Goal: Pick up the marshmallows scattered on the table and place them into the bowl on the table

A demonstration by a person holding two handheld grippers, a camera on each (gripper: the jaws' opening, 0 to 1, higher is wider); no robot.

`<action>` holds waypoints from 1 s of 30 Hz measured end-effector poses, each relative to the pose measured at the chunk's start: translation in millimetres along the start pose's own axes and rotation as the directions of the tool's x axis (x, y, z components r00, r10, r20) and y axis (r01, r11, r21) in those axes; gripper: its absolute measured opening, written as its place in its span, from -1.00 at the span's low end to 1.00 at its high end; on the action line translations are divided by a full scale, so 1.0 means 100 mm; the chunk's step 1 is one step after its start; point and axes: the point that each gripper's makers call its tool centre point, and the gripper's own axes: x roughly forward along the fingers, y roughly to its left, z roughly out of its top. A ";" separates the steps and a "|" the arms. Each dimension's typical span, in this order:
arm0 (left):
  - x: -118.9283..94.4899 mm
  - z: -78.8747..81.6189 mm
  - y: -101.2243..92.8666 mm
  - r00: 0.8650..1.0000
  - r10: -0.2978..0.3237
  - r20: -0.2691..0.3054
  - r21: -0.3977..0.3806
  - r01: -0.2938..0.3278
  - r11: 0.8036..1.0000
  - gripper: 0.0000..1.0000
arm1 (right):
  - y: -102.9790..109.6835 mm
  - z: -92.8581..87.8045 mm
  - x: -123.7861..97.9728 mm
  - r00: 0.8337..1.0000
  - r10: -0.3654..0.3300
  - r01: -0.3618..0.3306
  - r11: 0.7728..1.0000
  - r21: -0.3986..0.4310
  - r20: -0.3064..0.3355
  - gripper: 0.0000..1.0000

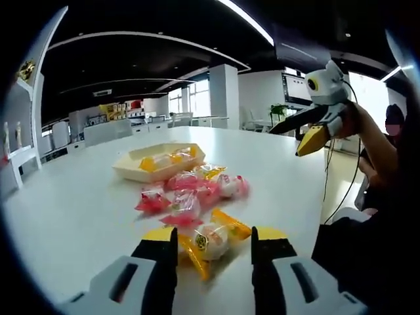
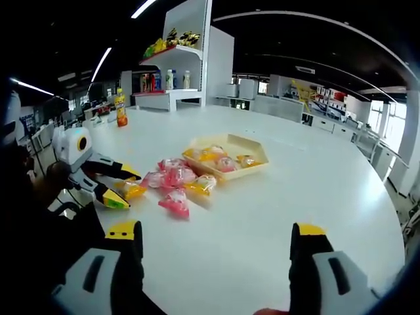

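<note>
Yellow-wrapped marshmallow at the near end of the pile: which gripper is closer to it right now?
Left. The left gripper is open with the yellow-wrapped marshmallow between its jaws. The right gripper is open over bare table, well back from the pile.

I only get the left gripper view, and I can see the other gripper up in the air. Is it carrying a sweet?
Observer: No. In the right gripper view, the right gripper is open, with only bare table between its jaws.
Operator: Is anything on the table besides the sweets and the bowl?
Observer: Yes, an orange bottle stands upright toward the far side, well apart from the sweets.
</note>
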 end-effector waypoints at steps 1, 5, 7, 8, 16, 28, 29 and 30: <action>0.00 0.00 0.00 1.000 -0.001 0.000 -0.002 0.001 1.000 -0.13 | 0.00 0.00 0.00 1.000 0.001 -0.001 1.000 -0.001 0.000 0.79; 0.00 0.00 0.00 1.000 -0.006 0.000 -0.011 0.006 1.000 -0.13 | 0.01 0.00 0.00 1.000 0.001 -0.001 1.000 -0.002 -0.002 0.79; 0.00 0.00 -0.01 1.000 -0.008 0.002 -0.014 0.008 1.000 -0.14 | 0.01 0.00 0.00 1.000 0.002 -0.002 1.000 -0.002 -0.002 0.79; 0.00 0.00 -0.01 1.000 -0.009 0.002 -0.012 0.009 1.000 -0.14 | 0.01 0.00 0.00 1.000 0.002 -0.002 1.000 -0.003 -0.002 0.79; 0.00 -0.03 0.00 1.000 0.002 -0.009 -0.012 -0.002 1.000 -0.23 | 0.03 -0.01 0.01 1.000 0.007 -0.007 1.000 -0.005 -0.007 0.78; -0.03 0.00 -0.03 1.000 -0.006 0.000 -0.061 0.006 0.998 -0.57 | 0.05 -0.04 0.03 1.000 0.010 -0.011 1.000 -0.015 -0.018 0.78; -0.03 0.00 -0.03 1.000 -0.007 -0.001 -0.062 0.007 0.998 -0.57 | 0.05 -0.03 0.02 1.000 0.012 -0.012 1.000 -0.014 -0.018 0.77; -0.03 0.00 -0.03 1.000 -0.008 0.000 -0.059 0.008 0.998 -0.58 | 0.05 -0.03 0.02 1.000 0.012 -0.013 1.000 -0.015 -0.017 0.77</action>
